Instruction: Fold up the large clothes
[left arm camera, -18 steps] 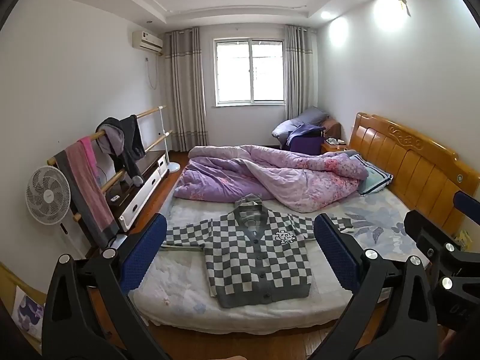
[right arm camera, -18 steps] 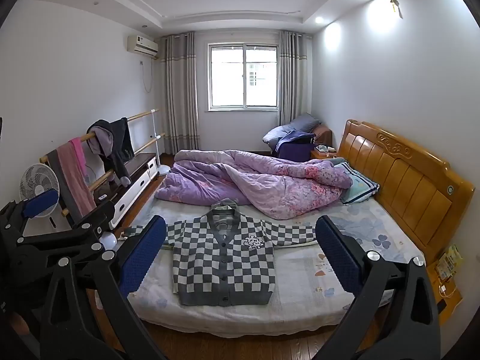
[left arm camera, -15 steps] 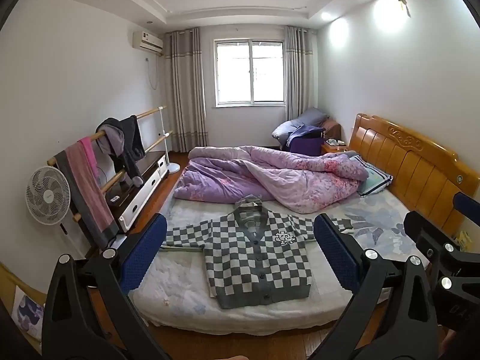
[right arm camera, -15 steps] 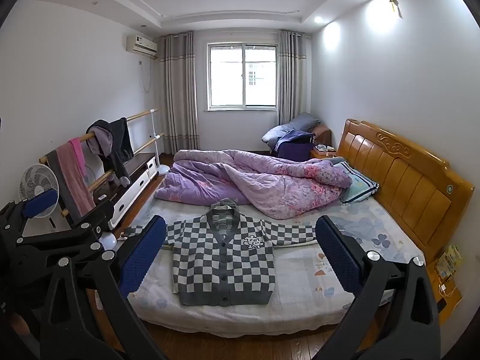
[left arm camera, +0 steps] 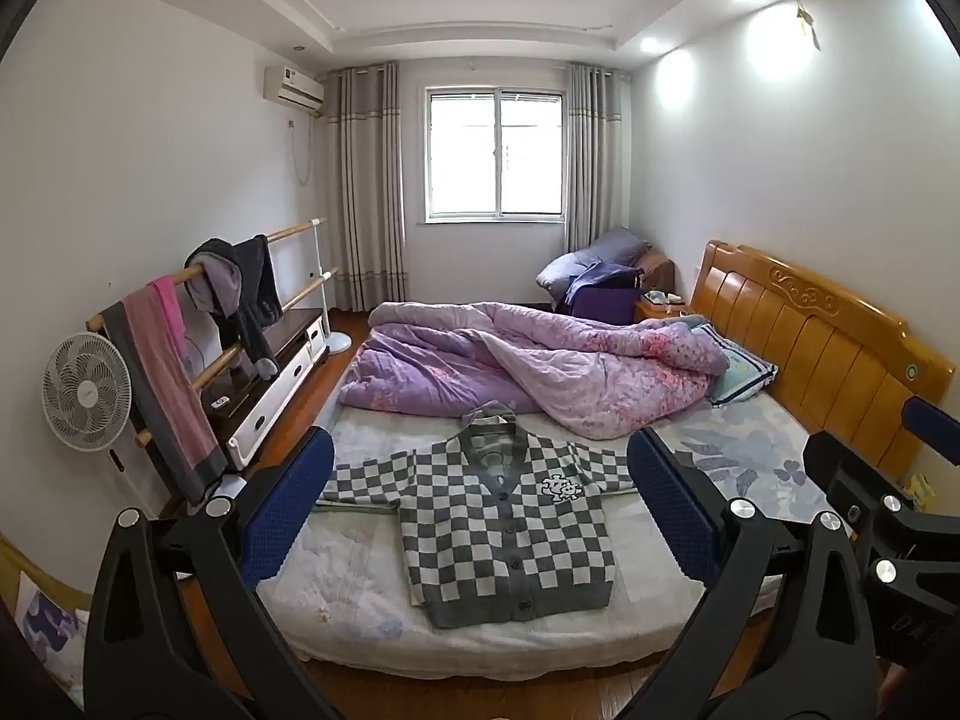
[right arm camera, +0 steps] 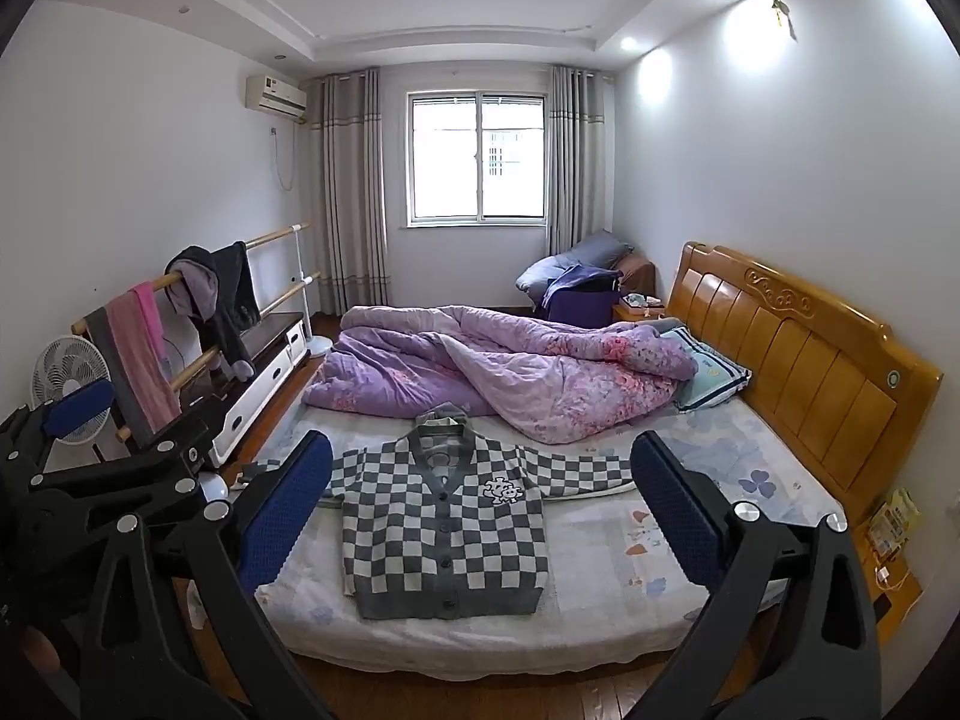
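A grey-and-white checkered cardigan [left arm camera: 504, 522] lies flat, front up, sleeves spread, on the near part of the bed [left arm camera: 360, 618]; it also shows in the right wrist view [right arm camera: 444, 534]. My left gripper [left arm camera: 480, 504] is open and empty, held well back from the bed's foot. My right gripper [right arm camera: 480, 504] is open and empty, likewise away from the bed. The right gripper shows at the right edge of the left wrist view [left arm camera: 888, 516]; the left gripper shows at the left of the right wrist view [right arm camera: 90, 468].
A crumpled purple quilt [left arm camera: 528, 360] covers the far half of the bed. A wooden headboard [left arm camera: 828, 330] stands on the right. A clothes rack with garments [left arm camera: 198, 324], a fan [left arm camera: 87, 390] and a low cabinet [left arm camera: 276, 372] line the left wall.
Both views have tilted slightly upward and shifted a little; the cardigan has not moved and both grippers stay open.
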Tool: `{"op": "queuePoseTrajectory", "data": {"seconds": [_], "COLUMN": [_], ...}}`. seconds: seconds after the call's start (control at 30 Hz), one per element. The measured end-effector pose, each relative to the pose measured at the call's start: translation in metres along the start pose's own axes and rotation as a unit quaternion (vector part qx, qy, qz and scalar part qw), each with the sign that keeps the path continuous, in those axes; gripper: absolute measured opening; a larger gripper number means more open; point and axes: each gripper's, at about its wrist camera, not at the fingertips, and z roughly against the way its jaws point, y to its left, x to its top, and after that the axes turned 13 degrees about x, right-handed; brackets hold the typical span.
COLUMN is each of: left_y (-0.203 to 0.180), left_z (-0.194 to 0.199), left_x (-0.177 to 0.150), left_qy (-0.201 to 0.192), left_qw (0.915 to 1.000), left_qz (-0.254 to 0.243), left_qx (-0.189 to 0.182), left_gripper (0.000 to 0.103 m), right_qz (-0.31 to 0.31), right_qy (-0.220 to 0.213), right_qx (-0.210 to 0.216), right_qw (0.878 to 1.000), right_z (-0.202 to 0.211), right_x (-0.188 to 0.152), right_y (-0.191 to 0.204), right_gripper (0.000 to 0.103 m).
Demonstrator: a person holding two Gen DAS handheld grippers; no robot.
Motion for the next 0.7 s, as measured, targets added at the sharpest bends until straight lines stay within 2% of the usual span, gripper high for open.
{"op": "queuePoseTrajectory", "data": {"seconds": [0.4, 0.43, 0.7], "left_y": [-0.002, 0.003, 0.004], "left_z": [-0.002, -0.010, -0.011], "left_x": [-0.015, -0.001, -0.003], "left_qy": [-0.002, 0.000, -0.002], "left_qw": [1.0000, 1.0000, 1.0000], "left_qz": [-0.005, -0.004, -0.004], "left_qx": [-0.004, -0.002, -0.005], "left_gripper": [0.098, 0.098, 0.098], "right_qz": [-0.006, -0.005, -0.008], "right_qy": [0.007, 0.007, 0.006], "right_qx": [-0.005, -0.006, -0.006], "right_qw": [1.000, 1.000, 1.000], "right_z": [-0.004, -0.004, -0.005], "right_x": [0.001, 0.001, 0.002], "right_y": [0.001, 0.001, 0.004], "right_gripper": [0.096, 0.096, 0.096]}}
